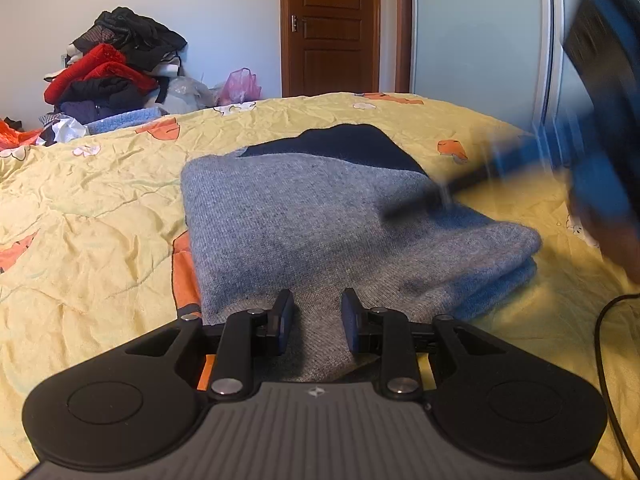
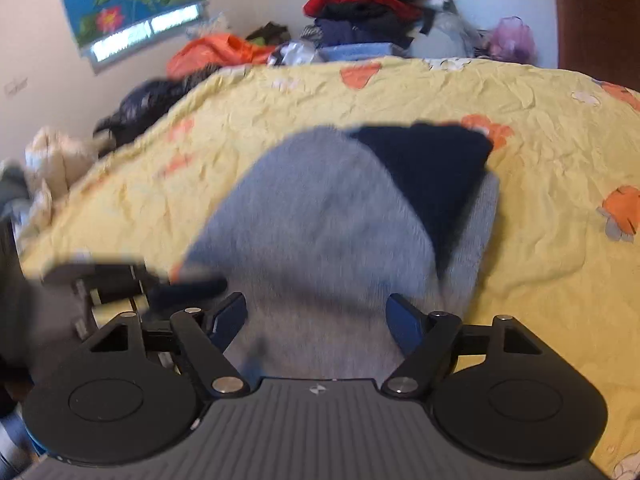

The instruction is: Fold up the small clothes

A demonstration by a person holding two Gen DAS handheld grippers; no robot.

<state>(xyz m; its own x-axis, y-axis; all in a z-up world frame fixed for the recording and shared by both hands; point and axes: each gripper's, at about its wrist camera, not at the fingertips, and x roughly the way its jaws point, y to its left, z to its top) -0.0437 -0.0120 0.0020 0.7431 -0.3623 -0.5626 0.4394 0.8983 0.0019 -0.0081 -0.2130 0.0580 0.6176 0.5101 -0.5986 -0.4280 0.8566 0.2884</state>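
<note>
Grey knit wool, folded into a thick block with a dark navy panel at its far end, makes up the small sweater [image 1: 320, 216] that lies on the crumpled yellow bedspread [image 1: 100, 208] printed with orange and white flowers. The left gripper [image 1: 316, 326] hovers at the near edge of the sweater, its two blue-padded fingers [image 1: 285, 320] a modest gap apart with grey knit visible between them; the pads do not appear to press on the cloth, so the jaws stand partly apart and hold nothing. In the left wrist view the right gripper [image 1: 420, 200] comes in from the right as a blurred black and blue shape, its tips over the right side of the folded sweater. In the right wrist view the right gripper [image 2: 318, 322] has its fingers [image 2: 230, 316] spread wide, with the grey sweater [image 2: 320, 232] lying below and between them, not pinched; the picture is smeared, so contact with the cloth cannot be told. The left gripper [image 2: 188, 286] shows there as a dark blur at the sweater's left edge. Beyond the bed, a pile of red, black and blue clothes [image 1: 116, 64] rests against the white wall, beside a pink plastic bag [image 1: 240, 86] and a brown wooden door [image 1: 330, 28].
</note>
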